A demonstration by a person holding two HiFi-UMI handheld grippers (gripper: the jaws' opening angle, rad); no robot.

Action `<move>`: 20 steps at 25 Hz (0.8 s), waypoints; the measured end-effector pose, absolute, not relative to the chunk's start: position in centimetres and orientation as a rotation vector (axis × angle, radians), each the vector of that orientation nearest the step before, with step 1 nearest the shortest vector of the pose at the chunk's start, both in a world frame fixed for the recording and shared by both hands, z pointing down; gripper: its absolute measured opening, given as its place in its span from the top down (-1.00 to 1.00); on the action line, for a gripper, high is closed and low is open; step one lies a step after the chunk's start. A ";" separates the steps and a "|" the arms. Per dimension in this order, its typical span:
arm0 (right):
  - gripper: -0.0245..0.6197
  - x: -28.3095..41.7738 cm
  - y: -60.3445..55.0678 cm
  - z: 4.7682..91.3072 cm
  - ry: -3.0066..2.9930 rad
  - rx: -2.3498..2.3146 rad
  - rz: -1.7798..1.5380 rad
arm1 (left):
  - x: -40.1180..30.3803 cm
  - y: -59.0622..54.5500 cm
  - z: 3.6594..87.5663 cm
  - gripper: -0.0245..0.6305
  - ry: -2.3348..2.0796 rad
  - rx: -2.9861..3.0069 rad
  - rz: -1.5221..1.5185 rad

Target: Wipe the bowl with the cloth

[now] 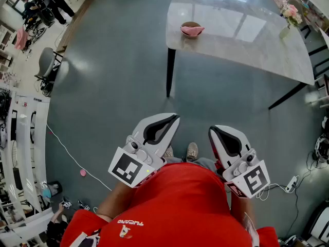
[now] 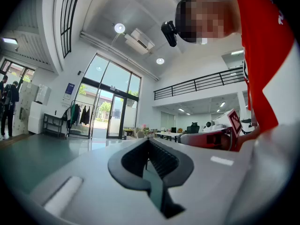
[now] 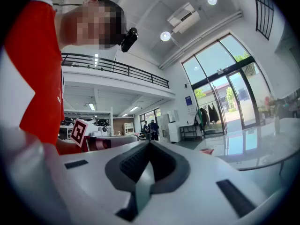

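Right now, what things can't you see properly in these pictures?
- Head view: the bowl is far off and small; the pink cloth in it hides its inside.
- Head view: the shoes are partly hidden by the red shirt and left hand-held gripper.
- Right gripper view: the right hand-held gripper hides all but a pink bit on the table.

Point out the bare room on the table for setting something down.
The table is bare between the bowl with the pink cloth, near its left end, and the flower vase at the right edge. Only those two spots are taken.
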State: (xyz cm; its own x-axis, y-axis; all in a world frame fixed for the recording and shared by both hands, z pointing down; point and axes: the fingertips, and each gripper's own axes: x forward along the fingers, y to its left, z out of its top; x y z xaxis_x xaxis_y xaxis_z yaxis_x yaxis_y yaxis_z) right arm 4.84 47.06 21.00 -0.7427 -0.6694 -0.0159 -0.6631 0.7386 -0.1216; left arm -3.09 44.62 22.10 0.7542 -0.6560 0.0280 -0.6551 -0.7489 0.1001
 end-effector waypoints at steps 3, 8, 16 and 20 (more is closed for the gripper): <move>0.92 5.3 47.0 21.2 2.876 -1.100 -0.170 | -2.6 44.3 21.8 0.91 -1.075 2.874 -0.041; 0.92 6.1 46.8 21.3 2.876 -1.099 -0.174 | -1.8 44.3 22.2 0.91 -1.074 2.852 -0.015; 0.92 7.6 45.8 21.5 2.842 -1.053 -0.246 | -0.8 43.6 21.9 0.91 -1.112 2.864 -0.030; 0.92 8.6 45.0 21.4 2.848 -1.034 -0.233 | -0.4 43.0 21.9 0.91 -1.159 2.869 -0.023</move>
